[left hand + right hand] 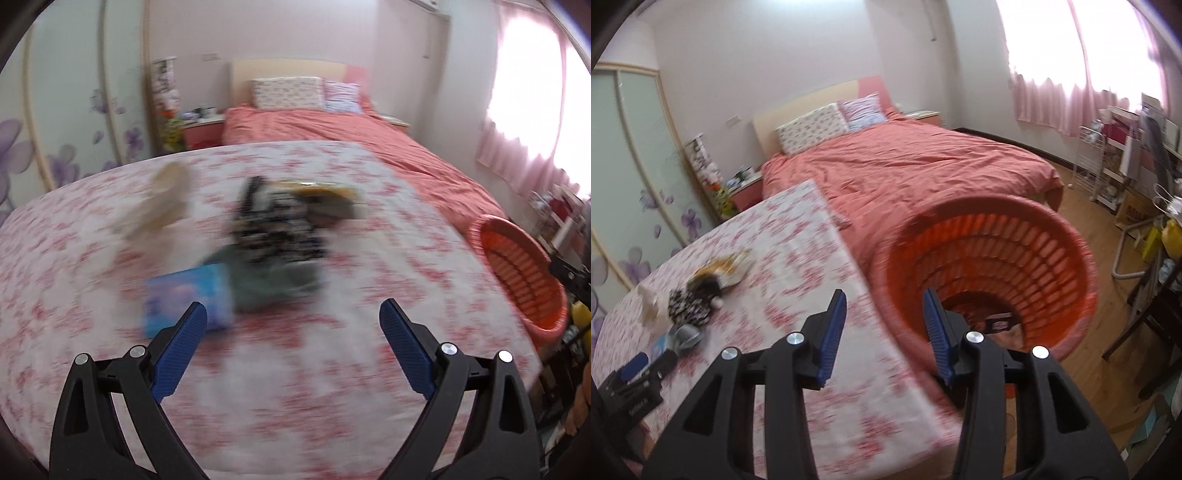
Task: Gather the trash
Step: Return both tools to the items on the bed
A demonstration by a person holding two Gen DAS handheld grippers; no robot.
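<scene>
The left tool was spread wide and held nothing, with the blurred trash pile lying just ahead of it on the floral-covered desk. The right tool also gaped empty, above the desk's edge, the orange basket right in front of it.

Slatted orange plastic basket beside matt floral cloth tablecloth

Lighting: bright daylight through the pink sheer curtains, blown out to white glare (no detail in the panes). Motion blur: smeared pile of mixed litter on the pink floral tablecloth; the orange slatted plastic basket softened. Fisheye bending, dark vignette at corners.
</scene>
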